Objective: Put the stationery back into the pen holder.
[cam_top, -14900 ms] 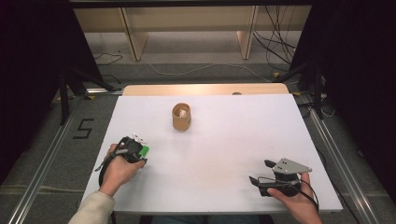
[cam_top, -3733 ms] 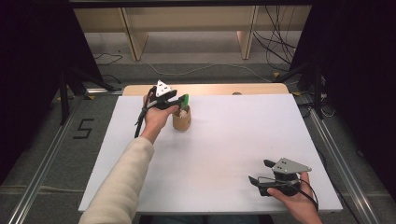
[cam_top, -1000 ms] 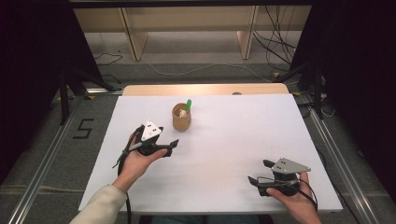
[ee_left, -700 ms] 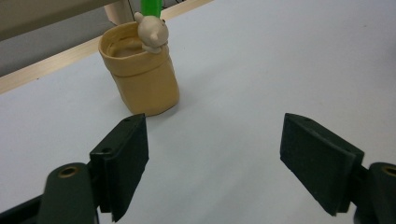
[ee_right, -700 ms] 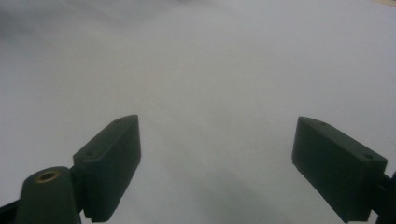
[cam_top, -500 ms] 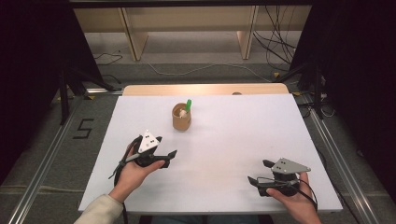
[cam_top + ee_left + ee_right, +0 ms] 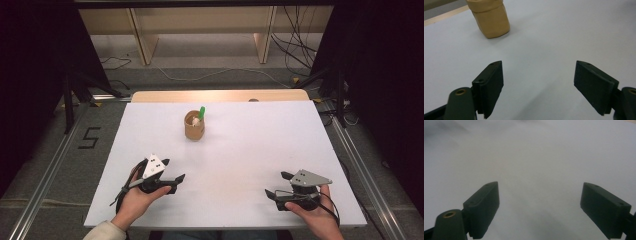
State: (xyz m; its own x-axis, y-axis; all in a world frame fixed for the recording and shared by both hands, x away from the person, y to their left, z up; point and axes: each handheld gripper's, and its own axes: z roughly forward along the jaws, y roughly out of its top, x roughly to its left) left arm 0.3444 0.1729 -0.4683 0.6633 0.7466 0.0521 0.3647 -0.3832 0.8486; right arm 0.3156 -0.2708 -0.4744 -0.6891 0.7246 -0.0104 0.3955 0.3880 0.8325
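Best to keep the left gripper (image 7: 172, 170) low at lower left, jaws spread and empty, clear of the tan cup (image 7: 194, 125) at upper centre (green stick (image 7: 201, 112) inside, leaning right). Right gripper (image 7: 275, 187) at lower right, likewise spread, empty. Counted: one cup, one stick, two grippers, one white table (image 7: 250, 150).

My left gripper (image 7: 172, 170) black with flat rectangular pads, brass-ringed screw hole, grey three-cornered plate, black cable, my right gripper (image 7: 276, 186) the same, pale cuff (image 7: 102, 231) at my left wrist
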